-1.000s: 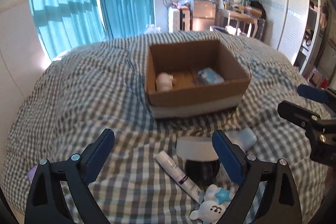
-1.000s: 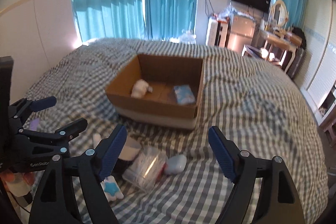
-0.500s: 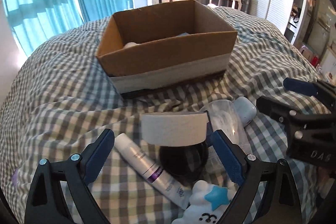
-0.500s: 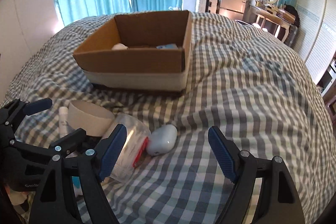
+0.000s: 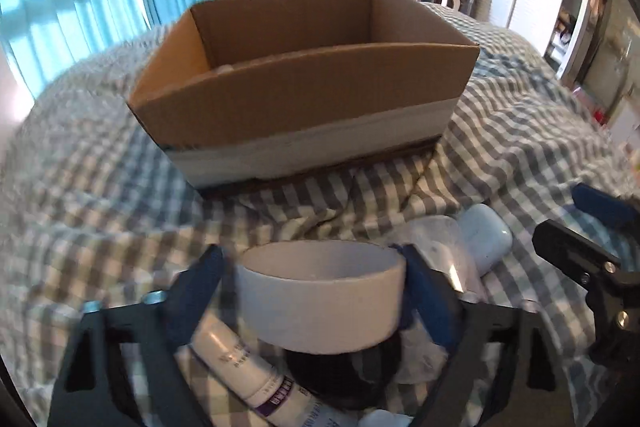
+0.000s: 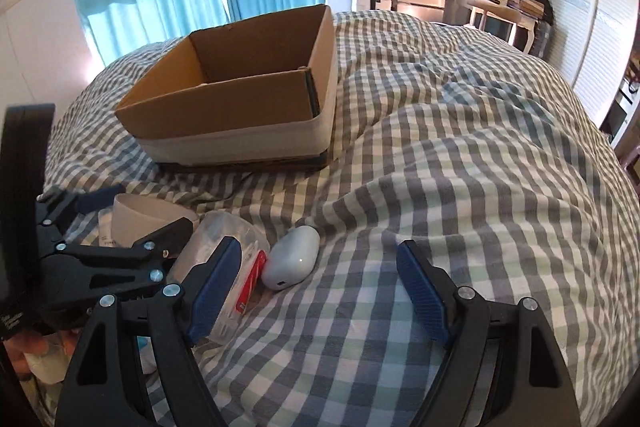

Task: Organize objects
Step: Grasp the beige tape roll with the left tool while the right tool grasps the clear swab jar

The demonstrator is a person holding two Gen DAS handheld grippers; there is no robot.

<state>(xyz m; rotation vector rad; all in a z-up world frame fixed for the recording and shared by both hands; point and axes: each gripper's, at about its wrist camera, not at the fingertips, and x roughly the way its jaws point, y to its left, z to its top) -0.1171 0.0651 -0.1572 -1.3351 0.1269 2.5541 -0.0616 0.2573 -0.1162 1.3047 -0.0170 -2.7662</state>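
Closed in since half a second ago around the white roll [image 5: 320,297] lying near the cardboard box [image 5: 304,95], left gripper [image 5: 316,291] apparently clamping it, right gripper [image 6: 320,287] gaping empty; next, lift into the box.

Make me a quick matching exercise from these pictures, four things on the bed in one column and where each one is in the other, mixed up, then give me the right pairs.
Things:
1. white tape roll
2. pale blue case
3. cardboard box
4. white tube

Places:
A. lying on the checked bedspread beside the clear plastic container
B. between the fingers of the left gripper
C. farther up the bed, beyond the small items
D. lying under the left gripper, lower left of the roll

Pairs: 1-B, 2-A, 3-C, 4-D
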